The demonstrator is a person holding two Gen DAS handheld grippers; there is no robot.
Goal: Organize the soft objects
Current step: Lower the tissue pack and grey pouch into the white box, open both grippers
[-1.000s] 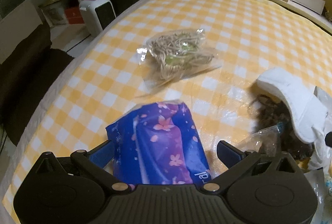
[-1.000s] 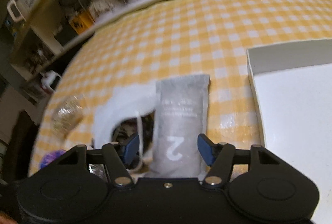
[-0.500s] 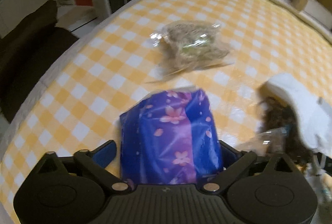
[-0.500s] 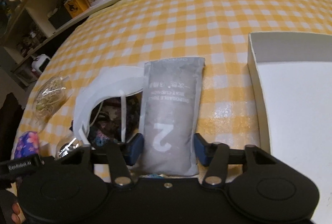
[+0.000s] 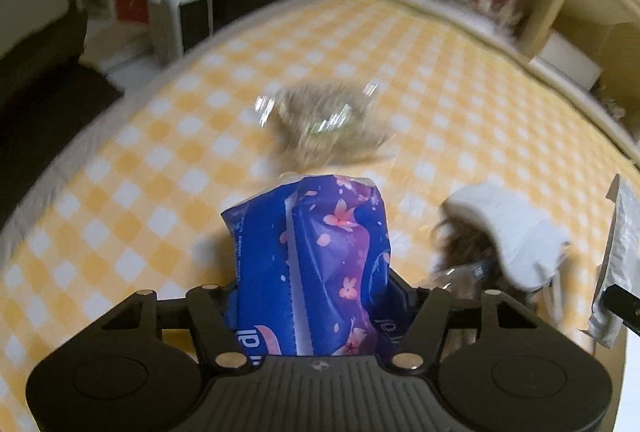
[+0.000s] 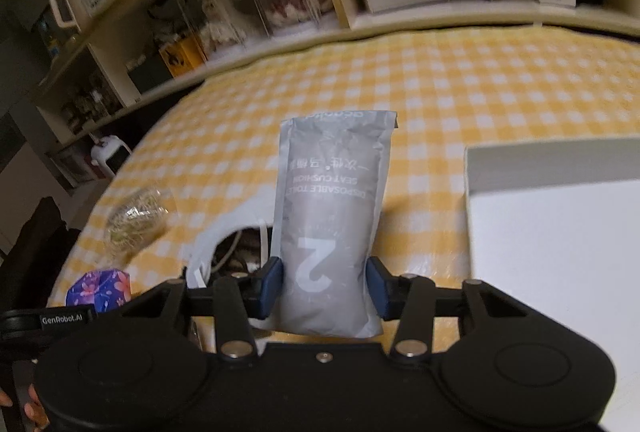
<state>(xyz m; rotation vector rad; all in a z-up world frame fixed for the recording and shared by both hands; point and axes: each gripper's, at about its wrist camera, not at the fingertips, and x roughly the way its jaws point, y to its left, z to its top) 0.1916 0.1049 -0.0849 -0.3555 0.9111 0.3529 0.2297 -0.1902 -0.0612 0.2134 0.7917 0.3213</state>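
Both packs lifted: left hand-held gripper (image 5: 314, 296) pinching purple pack (image 5: 316, 252), right hand-held gripper (image 6: 325, 286) pinching grey pouch (image 6: 330, 216).

Grey soft plastic pouch (image 6: 330, 228): large white "2", "DISPOSABLE TOILET SEAT CUSHION", upside down. Black left claw body (image 6: 60, 320): "GenRobot.AI". Blue floral plastic pack (image 5: 312, 264): partial "al".

From the right view, bare checked bench (image 6: 460, 87) lies open at 12 o'clock. The white box (image 6: 560, 232) blocks 3 o'clock; the white cap (image 6: 224, 232) and clear straw bag (image 6: 136, 216) crowd 9 to 10.
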